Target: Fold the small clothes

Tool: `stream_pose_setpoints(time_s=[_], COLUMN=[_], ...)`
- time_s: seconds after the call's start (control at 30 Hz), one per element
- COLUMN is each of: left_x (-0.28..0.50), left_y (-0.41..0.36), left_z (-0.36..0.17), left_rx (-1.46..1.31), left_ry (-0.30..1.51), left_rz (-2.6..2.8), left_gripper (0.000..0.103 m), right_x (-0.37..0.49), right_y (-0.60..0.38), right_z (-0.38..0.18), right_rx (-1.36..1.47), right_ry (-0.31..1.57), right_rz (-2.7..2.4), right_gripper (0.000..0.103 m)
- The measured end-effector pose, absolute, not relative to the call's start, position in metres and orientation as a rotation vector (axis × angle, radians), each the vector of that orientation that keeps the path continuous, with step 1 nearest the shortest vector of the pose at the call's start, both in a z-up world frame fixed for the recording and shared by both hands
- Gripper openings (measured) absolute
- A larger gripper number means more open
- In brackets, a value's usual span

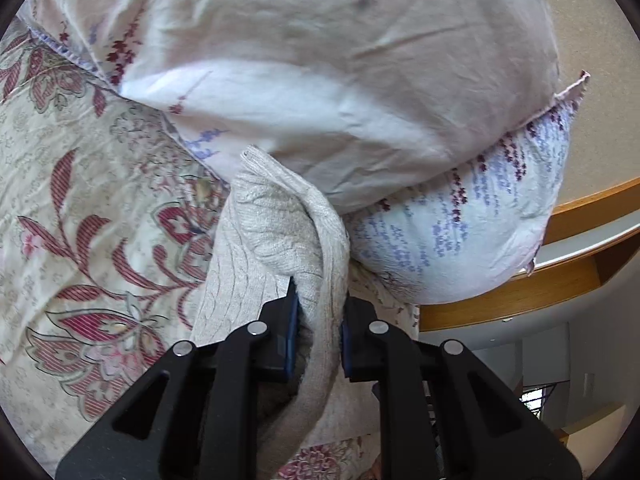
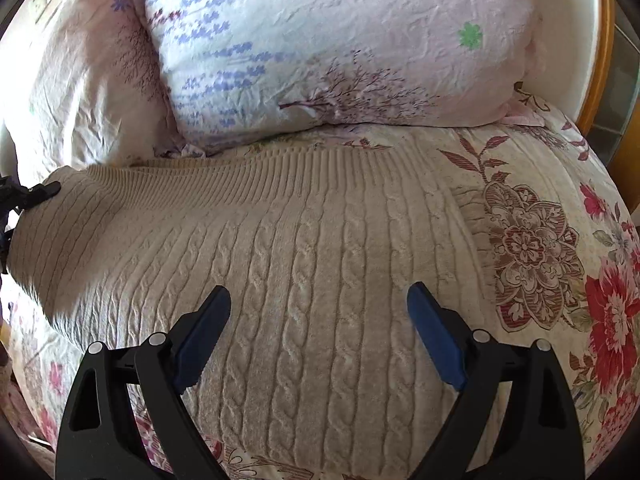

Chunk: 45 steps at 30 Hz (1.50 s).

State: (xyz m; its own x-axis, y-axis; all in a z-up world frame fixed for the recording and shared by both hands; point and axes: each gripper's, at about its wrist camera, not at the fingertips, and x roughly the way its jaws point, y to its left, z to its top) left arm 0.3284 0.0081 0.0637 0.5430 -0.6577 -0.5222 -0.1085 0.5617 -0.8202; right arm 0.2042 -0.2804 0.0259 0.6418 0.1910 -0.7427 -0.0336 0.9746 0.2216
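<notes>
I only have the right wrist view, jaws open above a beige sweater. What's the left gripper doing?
Observer: The left gripper is shut on a bunched fold of the sweater.
Operator: Where is that fold?
Observer: Lifted off the bedspread, right below a pillow.
Operator: Anything past that pillow?
Observer: A wooden bed frame curves along the right, with a room beyond it.
</notes>
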Motion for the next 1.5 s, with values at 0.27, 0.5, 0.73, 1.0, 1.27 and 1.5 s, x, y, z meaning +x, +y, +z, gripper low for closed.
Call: stream_pose_setpoints(time_s=[0.27, 0.5, 0.73, 1.0, 1.27, 1.5], left_x=[0.339, 0.361, 0.374, 0.380, 0.386, 0.366], left_y=[-0.052, -0.145, -0.231, -0.284, -0.304, -0.245], left_z=[0.084, 0.095, 0.071, 0.047, 0.057, 0.118], left_rx=[-1.096, -1.136, -1.100, -1.050, -1.097, -0.647], left_ry=[0.951, 1.009, 1.145, 1.270, 1.292, 1.058], left_rz=[-0.504, -0.637, -0.684, -0.709, -0.913, -0.785], left_gripper=[0.015, 0.015, 0.015, 0.017, 0.047, 0.074], right_x=[0.194, 0.189, 0.176, 0.171, 0.168, 0.178], right_y=[-0.305, -0.333, -0.363, -0.382, -0.408, -0.441], right_z=[0.047, 0.056, 0.045, 0.037, 0.036, 0.065], right_rx=[0.261, 0.304, 0.368, 0.398, 0.451, 0.629], right_ry=[0.806, 0.784, 0.788, 0.792, 0.788, 0.697], right_rz=[0.103, 0.068, 0.018, -0.030, -0.077, 0.077], right_gripper=[0.092, 0.092, 0.092, 0.092, 0.091, 0.071])
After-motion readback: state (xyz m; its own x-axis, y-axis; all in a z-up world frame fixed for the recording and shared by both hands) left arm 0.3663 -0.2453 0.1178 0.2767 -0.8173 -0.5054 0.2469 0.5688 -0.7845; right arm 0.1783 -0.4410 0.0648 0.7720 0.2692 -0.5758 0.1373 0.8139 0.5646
